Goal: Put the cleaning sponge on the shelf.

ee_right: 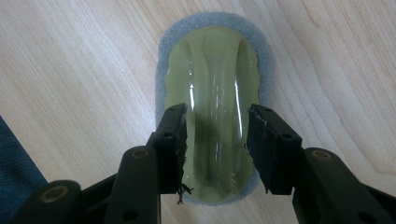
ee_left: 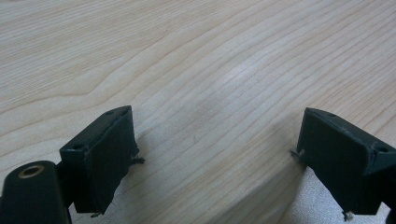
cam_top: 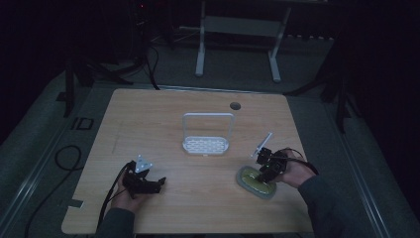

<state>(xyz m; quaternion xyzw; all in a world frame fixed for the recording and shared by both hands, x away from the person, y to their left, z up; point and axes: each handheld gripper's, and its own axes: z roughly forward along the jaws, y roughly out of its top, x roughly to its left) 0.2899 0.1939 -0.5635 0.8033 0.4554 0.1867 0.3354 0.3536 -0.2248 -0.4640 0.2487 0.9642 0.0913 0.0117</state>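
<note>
From above, the left hand-held gripper point(cam_top: 157, 183) rested low over the near left of the wooden desk point(cam_top: 198, 208), the right hand-held gripper point(cam_top: 263, 171) sat on an oval scrubbing pad point(cam_top: 256, 182) at the near right, and a white rack point(cam_top: 207, 135) stood at the desk's centre. Along the left hand-held gripper point(ee_left: 215, 154), its jaws stood wide apart over bare wood. Along the right hand-held gripper point(ee_right: 217, 140), the jaws flanked the pad's green ridged handle point(ee_right: 217, 84), apparently clamped on it, above the grey felt base point(ee_right: 261, 51).
</note>
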